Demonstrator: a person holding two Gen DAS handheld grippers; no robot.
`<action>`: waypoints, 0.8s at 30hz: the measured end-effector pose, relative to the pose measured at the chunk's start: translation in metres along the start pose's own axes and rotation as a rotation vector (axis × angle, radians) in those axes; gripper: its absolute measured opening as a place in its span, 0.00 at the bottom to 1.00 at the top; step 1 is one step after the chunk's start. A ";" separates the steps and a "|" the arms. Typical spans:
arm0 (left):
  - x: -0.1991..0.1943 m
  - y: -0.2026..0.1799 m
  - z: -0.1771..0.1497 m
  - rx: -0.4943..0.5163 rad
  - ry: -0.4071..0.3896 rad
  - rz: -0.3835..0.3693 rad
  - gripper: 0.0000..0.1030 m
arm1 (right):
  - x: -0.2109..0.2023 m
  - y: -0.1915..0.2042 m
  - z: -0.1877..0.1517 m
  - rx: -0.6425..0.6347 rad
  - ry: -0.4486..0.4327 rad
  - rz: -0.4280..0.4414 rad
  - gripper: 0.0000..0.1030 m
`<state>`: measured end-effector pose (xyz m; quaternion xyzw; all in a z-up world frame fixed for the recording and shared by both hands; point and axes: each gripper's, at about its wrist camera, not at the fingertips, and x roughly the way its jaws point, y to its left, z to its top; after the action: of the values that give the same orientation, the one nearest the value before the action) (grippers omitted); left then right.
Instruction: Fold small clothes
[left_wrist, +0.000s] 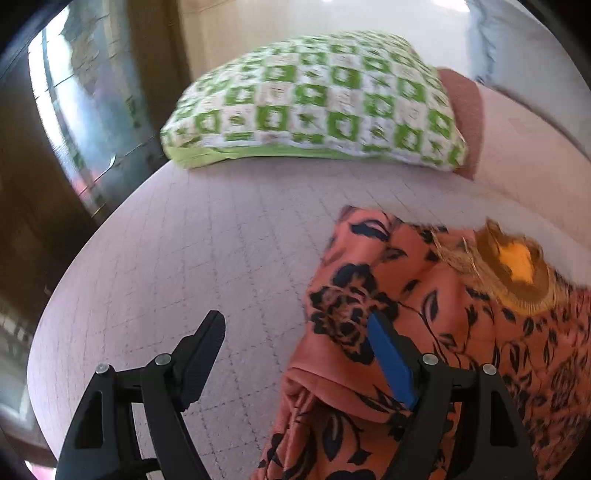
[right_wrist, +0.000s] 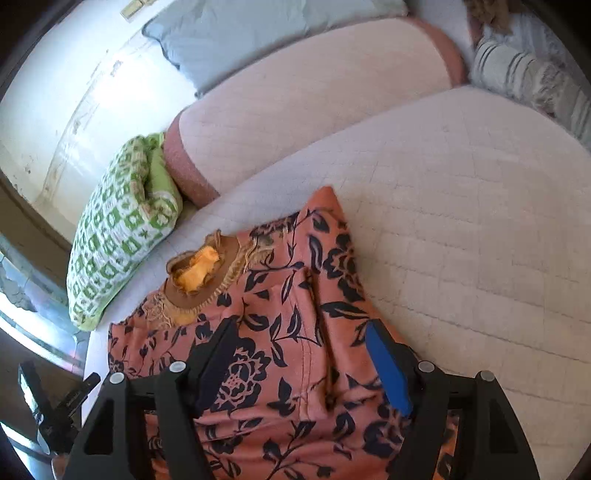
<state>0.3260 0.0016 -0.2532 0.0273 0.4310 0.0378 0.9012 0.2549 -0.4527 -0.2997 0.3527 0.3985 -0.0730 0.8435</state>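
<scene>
A small salmon-pink garment with dark navy flowers lies on the pale quilted mattress. Its brown fringed neckline with orange lining faces the far side. Its sides are folded in over the middle. My left gripper is open and empty at the garment's left edge, its blue-padded finger over the cloth and its black finger over bare mattress. My right gripper is open and empty just above the garment's middle.
A green-and-white checked pillow lies at the head of the mattress. A pink bolster and a blue pillow lie behind. Striped cushions sit far right. The mattress edge drops to the floor at left.
</scene>
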 end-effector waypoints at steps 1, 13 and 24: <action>0.006 -0.003 -0.002 0.015 0.022 -0.008 0.78 | 0.006 -0.001 0.000 0.011 0.029 0.018 0.70; -0.003 0.027 -0.022 -0.025 0.105 -0.069 0.79 | -0.002 0.005 -0.012 -0.076 0.095 -0.023 0.48; -0.103 0.114 -0.117 -0.041 -0.021 -0.041 0.79 | -0.112 -0.063 -0.066 -0.080 0.044 0.069 0.59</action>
<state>0.1657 0.1076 -0.2374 0.0002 0.4210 0.0279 0.9066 0.1130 -0.4734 -0.2809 0.3336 0.4071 -0.0200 0.8500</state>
